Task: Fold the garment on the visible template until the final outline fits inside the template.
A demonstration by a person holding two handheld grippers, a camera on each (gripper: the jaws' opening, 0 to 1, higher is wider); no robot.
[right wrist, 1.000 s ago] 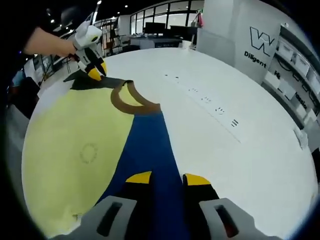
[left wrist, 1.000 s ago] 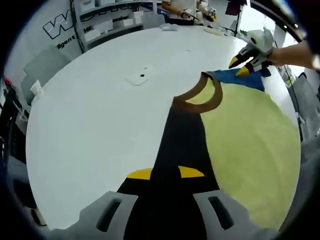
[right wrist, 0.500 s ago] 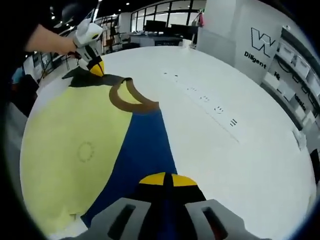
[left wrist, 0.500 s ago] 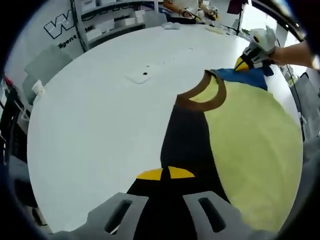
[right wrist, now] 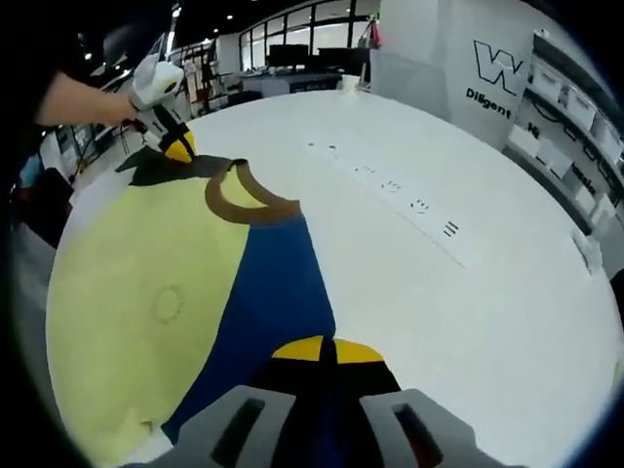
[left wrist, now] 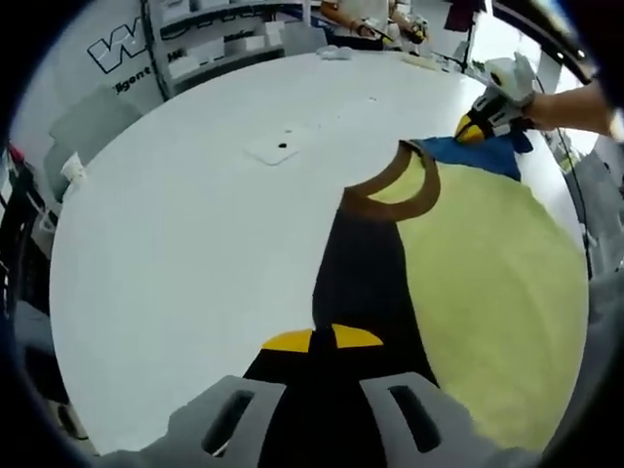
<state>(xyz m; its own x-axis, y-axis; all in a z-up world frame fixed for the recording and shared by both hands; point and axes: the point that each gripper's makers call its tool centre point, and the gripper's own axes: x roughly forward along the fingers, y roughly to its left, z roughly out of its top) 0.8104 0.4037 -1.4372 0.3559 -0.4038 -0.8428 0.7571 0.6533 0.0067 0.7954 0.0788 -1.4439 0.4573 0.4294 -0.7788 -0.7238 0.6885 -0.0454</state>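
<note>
A yellow T-shirt [left wrist: 487, 283] with a brown collar [left wrist: 395, 190] lies flat on the white table [left wrist: 195, 244]. One sleeve is black [left wrist: 361, 283], the other blue [right wrist: 278, 292]. My left gripper [left wrist: 322, 338] is shut on the black sleeve's end, low in the left gripper view. My right gripper [right wrist: 327, 349] is shut on the blue sleeve's end. Each gripper appears far off in the other's view: the right gripper [left wrist: 475, 130] on the blue sleeve [left wrist: 478, 154], the left gripper [right wrist: 178, 148] on the black sleeve [right wrist: 161, 171]. A faint round mark [right wrist: 168, 304] sits on the yellow body [right wrist: 127, 273].
A white cover plate with a dark hole [left wrist: 278, 148] lies in the table top, and a row of sockets [right wrist: 419, 205] runs across it. Chairs [left wrist: 88, 122] and shelves [left wrist: 205, 44] stand beyond the table's edge. People sit at the far end.
One second ago both grippers stood open over the sleeve ends; both have since shut on the sleeves. The shirt lies as before.
</note>
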